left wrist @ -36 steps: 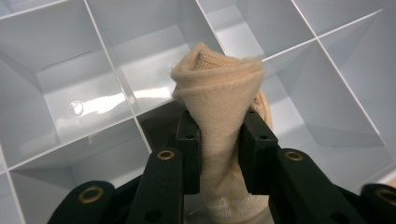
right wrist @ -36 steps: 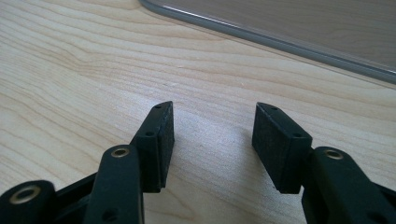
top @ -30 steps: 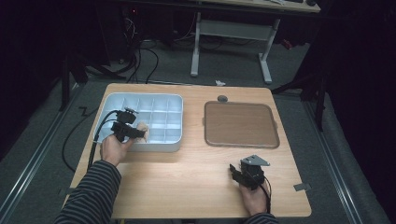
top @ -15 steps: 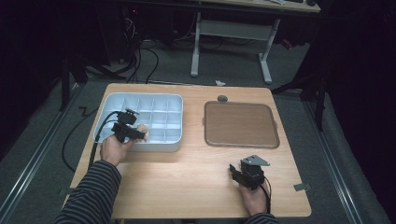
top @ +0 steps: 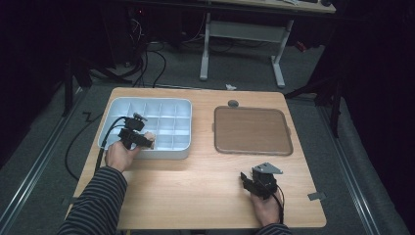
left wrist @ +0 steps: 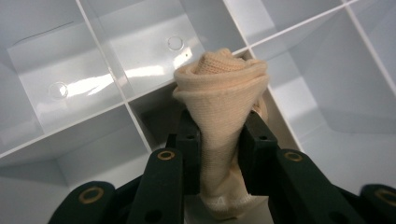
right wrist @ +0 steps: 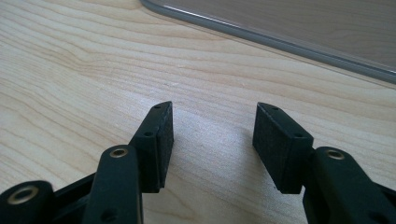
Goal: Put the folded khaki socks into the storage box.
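A rolled beige sock sticks up between the jaws of my left gripper, which is shut on it. The gripper holds the sock just above a near compartment of the white divided tray. In the high view the left gripper hangs over the tray's front edge, with the sock at its tip. My right gripper rests low over the wooden table near the front right. Its jaws stand open with only bare wood between them.
A flat brown tray with a grey rim lies on the table's right half, just beyond the right gripper. Bare wood spans the front middle. A small grey disc sits by the far edge. Cables trail off the left side.
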A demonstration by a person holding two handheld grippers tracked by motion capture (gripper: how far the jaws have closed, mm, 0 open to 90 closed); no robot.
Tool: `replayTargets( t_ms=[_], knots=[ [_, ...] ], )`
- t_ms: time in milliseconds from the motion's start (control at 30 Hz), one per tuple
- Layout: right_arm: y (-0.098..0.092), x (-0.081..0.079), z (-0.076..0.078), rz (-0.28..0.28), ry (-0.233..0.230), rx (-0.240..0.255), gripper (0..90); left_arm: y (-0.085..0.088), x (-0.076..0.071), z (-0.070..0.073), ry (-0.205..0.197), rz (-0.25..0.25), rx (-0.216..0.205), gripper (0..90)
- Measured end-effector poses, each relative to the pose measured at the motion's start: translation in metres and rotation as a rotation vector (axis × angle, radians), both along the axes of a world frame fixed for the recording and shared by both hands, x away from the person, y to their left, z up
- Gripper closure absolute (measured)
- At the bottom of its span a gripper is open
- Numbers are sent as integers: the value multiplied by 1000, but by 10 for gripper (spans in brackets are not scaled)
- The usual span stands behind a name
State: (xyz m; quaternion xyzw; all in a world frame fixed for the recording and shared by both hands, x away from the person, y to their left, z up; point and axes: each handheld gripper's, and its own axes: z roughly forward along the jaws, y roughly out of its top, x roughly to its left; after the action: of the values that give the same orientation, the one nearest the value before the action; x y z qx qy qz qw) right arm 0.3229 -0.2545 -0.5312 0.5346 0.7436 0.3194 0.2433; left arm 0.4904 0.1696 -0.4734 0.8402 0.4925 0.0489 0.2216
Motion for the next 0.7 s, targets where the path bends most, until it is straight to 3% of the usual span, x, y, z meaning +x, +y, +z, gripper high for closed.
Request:
replayTargets(
  t_ms=[167, 300, 500, 700],
  knots=[
    [0, 0, 0, 1, 0, 0, 478, -1, 1, -3, 18, 7, 1, 691],
    [0, 0, 0, 1, 1, 0, 477, 0, -1, 2, 11, 9, -31, 581],
    [0, 0, 0, 2, 1, 0, 477, 5, -7, 15, -56, 35, -73, 513],
    [0, 0, 0, 3, 1, 0, 475, 5, -8, 22, -144, 85, -101, 550]
  ],
)
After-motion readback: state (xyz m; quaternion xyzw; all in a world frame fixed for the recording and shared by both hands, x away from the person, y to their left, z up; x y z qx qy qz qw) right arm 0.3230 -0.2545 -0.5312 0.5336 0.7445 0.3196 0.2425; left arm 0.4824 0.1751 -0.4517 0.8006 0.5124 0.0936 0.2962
